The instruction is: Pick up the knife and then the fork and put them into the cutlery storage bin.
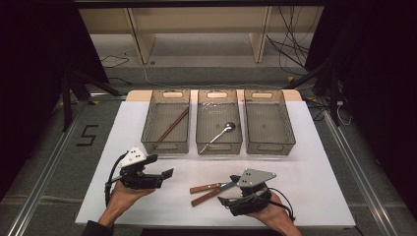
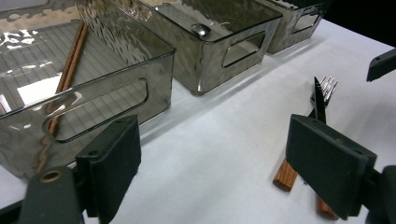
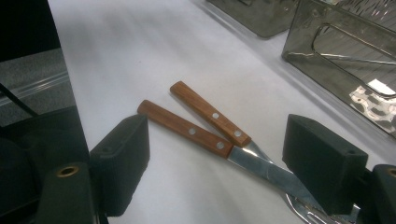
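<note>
1. Two hand-held grippers are at the near edge of the table: the left gripper (image 1: 168, 173) has its jaws wide apart and holds nothing; the right gripper (image 1: 223, 201) is likewise wide open and empty.
2. Two wooden-handled utensils lie crossed on the white table (image 1: 305, 172) just beside the right gripper: one knife (image 3: 205, 139) and one fork (image 3: 212, 115), each handle showing two rivets.
3. In the left gripper view the fork's tines (image 2: 328, 87) lie beyond the right-hand jaw.
4. Three smoky clear plastic bins stand in a row farther back: left bin (image 1: 147, 127), middle bin (image 1: 200, 129), right bin (image 1: 290, 129).
5. The left bin holds one pair of brown chopsticks (image 1: 170, 127); the middle bin holds one metal spoon (image 1: 218, 136).
6. One readable mark: a black "5" (image 1: 87, 134) on the floor left of the table.
</note>
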The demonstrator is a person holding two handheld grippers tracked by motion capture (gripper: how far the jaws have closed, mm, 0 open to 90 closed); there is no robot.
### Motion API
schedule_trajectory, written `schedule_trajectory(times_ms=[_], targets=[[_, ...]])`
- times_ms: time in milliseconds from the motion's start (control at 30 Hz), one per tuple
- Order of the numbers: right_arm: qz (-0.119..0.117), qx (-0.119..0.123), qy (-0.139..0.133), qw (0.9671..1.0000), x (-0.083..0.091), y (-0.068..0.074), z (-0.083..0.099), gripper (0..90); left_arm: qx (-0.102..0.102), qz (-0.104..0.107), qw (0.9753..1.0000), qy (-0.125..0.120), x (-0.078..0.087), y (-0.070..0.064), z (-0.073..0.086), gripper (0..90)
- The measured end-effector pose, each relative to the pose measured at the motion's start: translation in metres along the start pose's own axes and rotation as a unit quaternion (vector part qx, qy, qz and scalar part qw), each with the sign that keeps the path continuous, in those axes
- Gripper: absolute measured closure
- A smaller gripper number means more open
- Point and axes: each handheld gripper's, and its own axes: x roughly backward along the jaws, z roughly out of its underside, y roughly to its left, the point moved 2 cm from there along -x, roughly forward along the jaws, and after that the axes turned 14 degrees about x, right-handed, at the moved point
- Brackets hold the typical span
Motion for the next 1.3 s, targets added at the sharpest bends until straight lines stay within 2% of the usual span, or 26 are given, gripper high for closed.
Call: schedule_trajectory(times_ms=[167, 400, 567, 767, 800, 833, 1300], targets=[[-0.007, 0.006, 0.008, 0.9999, -0.004, -0.002, -0.002, 23.8, 0.004, 0.003, 1.0, 0.0, 0.002, -0.002, 0.003, 17.1], [-0.018, 0.034, 0.026, 0.9989, -0.007, -0.002, -0.011, 23.9, 0.006, 0.002, 1.0, -0.007, 0.006, -0.002, 0.008, 16.7], [-0.031, 0.056, 0.047, 0.9969, -0.012, -0.002, -0.016, 24.5, 0.008, -0.001, 0.9999, -0.015, 0.009, -0.001, 0.009, 16.7], [-0.044, 0.098, 0.079, 0.9911, -0.023, 0.0, -0.022, 27.6, 0.008, -0.002, 0.9999, -0.014, 0.01, 0.0, 0.012, 16.7], [-0.044, 0.098, 0.079, 0.9911, -0.023, 0.0, -0.022, 27.6, 0.008, -0.002, 0.9999, -0.014, 0.01, 0.0, 0.012, 16.7], [-0.049, 0.109, 0.089, 0.9887, -0.027, 0.0, -0.024, 28.5, 0.008, -0.003, 0.9998, -0.016, 0.011, 0.0, 0.012, 16.7], [-0.074, 0.158, 0.133, 0.9755, -0.044, 0.002, -0.027, 39.3, 0.006, -0.002, 0.9999, -0.015, 0.01, 0.0, 0.013, 16.7]])
